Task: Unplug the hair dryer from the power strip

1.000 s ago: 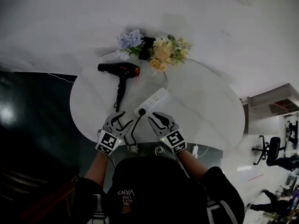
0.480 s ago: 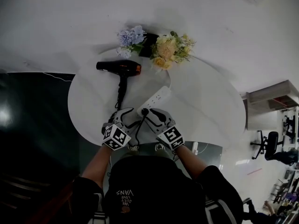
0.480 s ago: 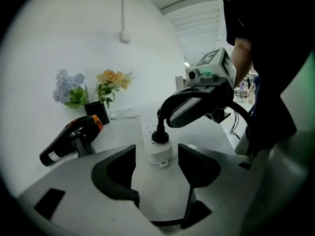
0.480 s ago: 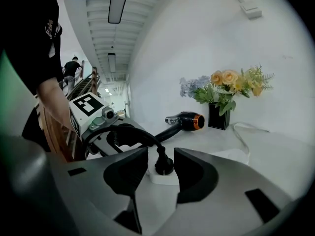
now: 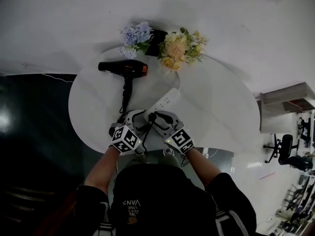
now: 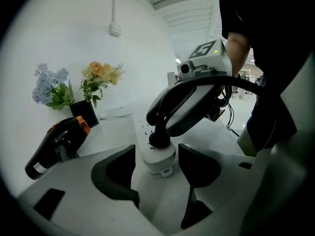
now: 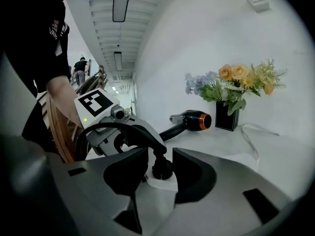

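Note:
A black hair dryer (image 5: pixel 123 69) with an orange ring lies at the table's far left. Its black plug (image 5: pixel 152 117) sits in the near end of the white power strip (image 5: pixel 165 100). My left gripper (image 5: pixel 139 121) is open, and the strip's near end (image 6: pixel 156 156) lies between its jaws with gaps on both sides. My right gripper (image 5: pixel 158 118) comes from the other side, also open. In the right gripper view the plug (image 7: pixel 162 167) stands between the right gripper's (image 7: pixel 161 170) pads, which do not press on it. The dryer's black cord (image 7: pixel 128 132) arcs off the plug.
A black vase (image 5: pixel 156 42) with blue flowers (image 5: pixel 135 35) and yellow flowers (image 5: pixel 182 48) stands at the back of the round white table (image 5: pixel 216 112). The strip's white cable (image 5: pixel 177 82) loops toward the vase. Dark floor lies to the left.
Both grippers have moved in from the table's near edge to the strip's near end and opened. The left now straddles the strip, the right the plug.

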The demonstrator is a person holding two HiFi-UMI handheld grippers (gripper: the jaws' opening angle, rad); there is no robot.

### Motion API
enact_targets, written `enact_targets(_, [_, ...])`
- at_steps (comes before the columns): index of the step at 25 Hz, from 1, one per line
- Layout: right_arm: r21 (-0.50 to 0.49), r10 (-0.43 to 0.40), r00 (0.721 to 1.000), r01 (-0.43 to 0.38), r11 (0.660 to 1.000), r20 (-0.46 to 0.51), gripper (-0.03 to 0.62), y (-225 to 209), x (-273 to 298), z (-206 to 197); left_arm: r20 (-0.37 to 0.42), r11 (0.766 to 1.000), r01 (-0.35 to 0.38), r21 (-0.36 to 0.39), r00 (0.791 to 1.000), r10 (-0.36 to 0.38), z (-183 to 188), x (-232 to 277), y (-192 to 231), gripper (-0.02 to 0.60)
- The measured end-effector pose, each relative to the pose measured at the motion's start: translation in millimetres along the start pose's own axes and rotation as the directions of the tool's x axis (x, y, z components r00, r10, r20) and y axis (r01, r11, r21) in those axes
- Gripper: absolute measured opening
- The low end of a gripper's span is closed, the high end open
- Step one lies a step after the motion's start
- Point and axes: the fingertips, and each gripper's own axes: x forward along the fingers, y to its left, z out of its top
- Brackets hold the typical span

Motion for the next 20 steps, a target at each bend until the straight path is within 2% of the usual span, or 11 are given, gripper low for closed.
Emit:
enact_targets(6, [-0.021, -0.021, 1.000, 0.021, 1.000, -0.012, 0.149, -3, 2, -7, -0.016, 1.000, 0.017, -0.002, 1.000, -0.017, -1, 11, -1, 0.275])
enact_targets(9, [-0.042, -0.028, 1.000, 0.028, 0.999, -0.004, 0.107, -3, 3, -6, -0.018, 1.000, 0.020, -0.002, 1.000, -0.021, -3, 13, 0, 0.275])
enact_targets(20, [-0.047, -0.033, 0.999, 0.032, 0.998, -0.007, 0.094, -4, 1, -4, -0.015, 1.000, 0.023, -0.001, 1.000, -0.023, -3, 13, 0, 0.267])
